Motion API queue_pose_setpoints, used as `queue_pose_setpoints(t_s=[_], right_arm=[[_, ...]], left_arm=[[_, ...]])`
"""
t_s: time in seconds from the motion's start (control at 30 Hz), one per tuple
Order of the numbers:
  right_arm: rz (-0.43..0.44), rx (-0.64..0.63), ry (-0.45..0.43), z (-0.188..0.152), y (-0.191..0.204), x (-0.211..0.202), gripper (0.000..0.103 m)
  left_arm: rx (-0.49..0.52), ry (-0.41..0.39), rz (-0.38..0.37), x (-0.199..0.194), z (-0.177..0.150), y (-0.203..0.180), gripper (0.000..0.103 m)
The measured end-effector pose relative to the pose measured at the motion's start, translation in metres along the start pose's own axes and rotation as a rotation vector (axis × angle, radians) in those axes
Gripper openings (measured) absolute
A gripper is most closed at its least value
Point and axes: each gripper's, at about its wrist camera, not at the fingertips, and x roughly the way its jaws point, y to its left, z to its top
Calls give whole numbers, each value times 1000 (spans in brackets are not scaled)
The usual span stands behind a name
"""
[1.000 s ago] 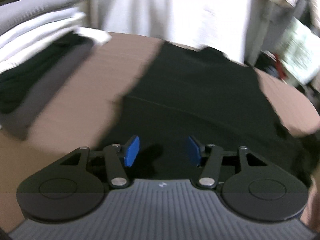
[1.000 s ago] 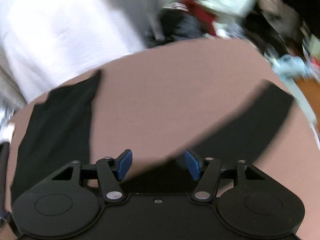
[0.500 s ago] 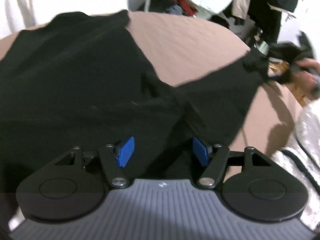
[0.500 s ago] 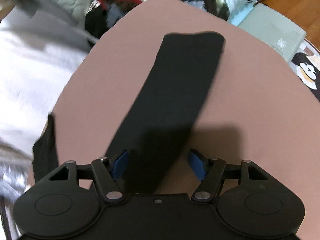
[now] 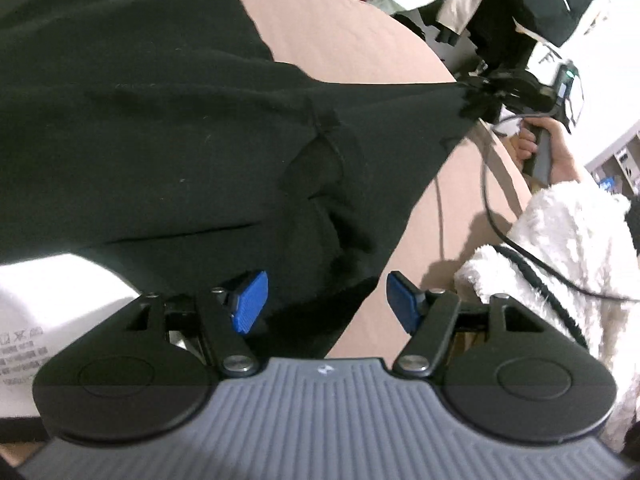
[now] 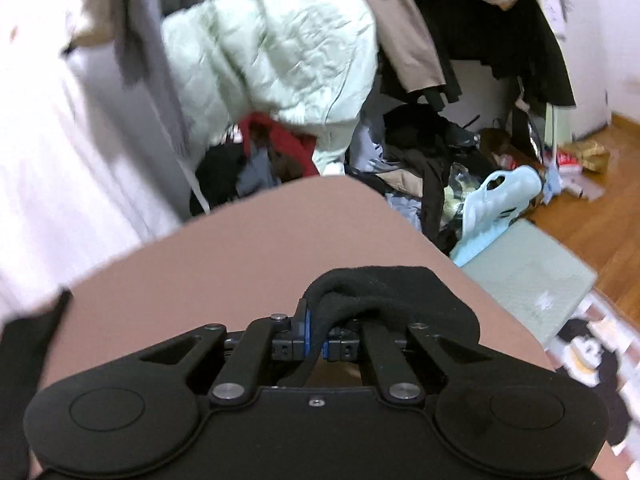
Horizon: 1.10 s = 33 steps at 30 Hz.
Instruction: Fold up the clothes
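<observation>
So the right gripper [image 6: 315,334] is clamped tight on the end of the black garment's sleeve [image 6: 384,292], with the blue pads pinching a bunched fold of cloth and the cuff flopping over the top of the fingers. From the left wrist view you can see the same thing from the far side: the right gripper [image 5: 486,94] at the table edge with the sleeve [image 5: 400,128] stretched out toward it, and the person's hand [image 5: 540,152] wrapped round the handle, fluffy white sleeve [image 5: 560,248] below it.

The left gripper [image 5: 324,300] has its jaws spread fairly wide and isn't gripping anything. The black garment [image 5: 140,120] lies spread across the brown table [image 5: 340,32], and its edge runs in between the blue pads [image 5: 250,300], but they aren't pressing on it. There's a white box with printed text [image 5: 40,320] at the lower left.

Background is a big heap of clothes, incl. a pale green quilted jacket [image 6: 280,60].
</observation>
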Motion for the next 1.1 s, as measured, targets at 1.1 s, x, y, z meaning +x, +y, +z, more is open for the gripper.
queue_pose_setpoints(t_s=[1.1], right_arm=[[634,-289,90,-17,320,-157,12]], left_arm=[[-196,-377,383,-152,-11,139,68]])
